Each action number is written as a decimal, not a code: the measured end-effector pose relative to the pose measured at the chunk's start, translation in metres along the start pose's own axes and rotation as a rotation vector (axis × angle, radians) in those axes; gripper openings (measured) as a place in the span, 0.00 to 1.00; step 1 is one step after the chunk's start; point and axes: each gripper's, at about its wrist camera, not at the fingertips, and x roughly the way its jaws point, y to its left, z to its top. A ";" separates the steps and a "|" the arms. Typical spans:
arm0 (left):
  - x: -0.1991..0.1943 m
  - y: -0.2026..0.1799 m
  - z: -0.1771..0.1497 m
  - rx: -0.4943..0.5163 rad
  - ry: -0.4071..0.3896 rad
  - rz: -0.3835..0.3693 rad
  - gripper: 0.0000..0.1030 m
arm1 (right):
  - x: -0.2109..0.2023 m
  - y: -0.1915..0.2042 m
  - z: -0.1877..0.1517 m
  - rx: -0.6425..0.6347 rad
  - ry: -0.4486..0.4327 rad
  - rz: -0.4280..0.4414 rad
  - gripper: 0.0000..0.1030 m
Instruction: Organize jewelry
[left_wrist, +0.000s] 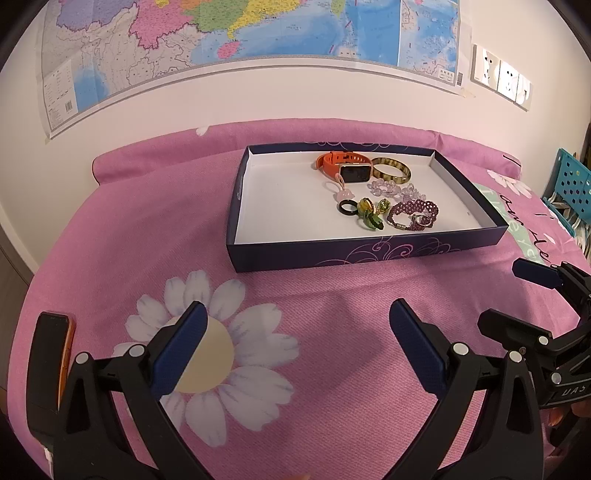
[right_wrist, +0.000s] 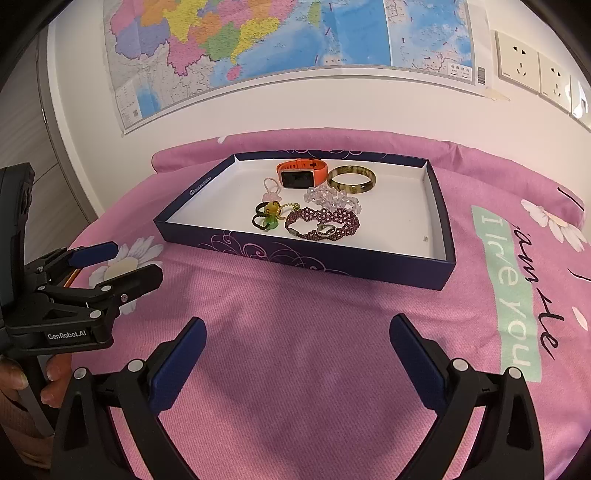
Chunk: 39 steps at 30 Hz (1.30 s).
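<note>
In the left wrist view, the left gripper (left_wrist: 297, 325) is hovering over the pink bedspread (left_wrist: 314, 369) with its blue-padded fingers (left_wrist: 181, 347) spread wide — nothing is sitting between them, and they are touching nothing. At 12 o'clock from it, a shallow dark box lid (left_wrist: 332, 254) is lying on the bedspread, holding the jewelry: an orange watch (left_wrist: 343, 164) at the far side, an amber bangle (left_wrist: 390, 170) just beside it at 3 o'clock, clear beads (left_wrist: 388, 189) nearer, then a purple beaded bracelet (left_wrist: 413, 213), a black ring (left_wrist: 348, 206) and green-yellow charms (left_wrist: 373, 214). The right gripper (left_wrist: 535, 295) is showing at 3 o'clock, well apart from the box.

In the right wrist view, the right gripper (right_wrist: 297, 339) is likewise standing wide open and holding nothing, above bare bedspread (right_wrist: 295, 350). The box lid (right_wrist: 369, 264) is lying at 12 o'clock — the watch (right_wrist: 301, 173), bangle (right_wrist: 351, 180) and bracelet (right_wrist: 325, 221) are all resting inside it. The left gripper (right_wrist: 118, 264) is appearing at 9 o'clock, gripped by a hand (right_wrist: 22, 384).
</note>
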 end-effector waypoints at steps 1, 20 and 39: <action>0.000 0.000 0.000 0.000 -0.001 0.000 0.94 | 0.000 0.000 0.000 0.001 0.000 0.001 0.93; 0.001 -0.001 0.001 0.001 0.003 -0.004 0.94 | 0.003 -0.001 0.000 0.003 0.011 0.003 0.93; 0.004 -0.002 -0.001 0.000 0.006 -0.003 0.94 | 0.003 -0.002 0.001 0.008 0.012 0.002 0.93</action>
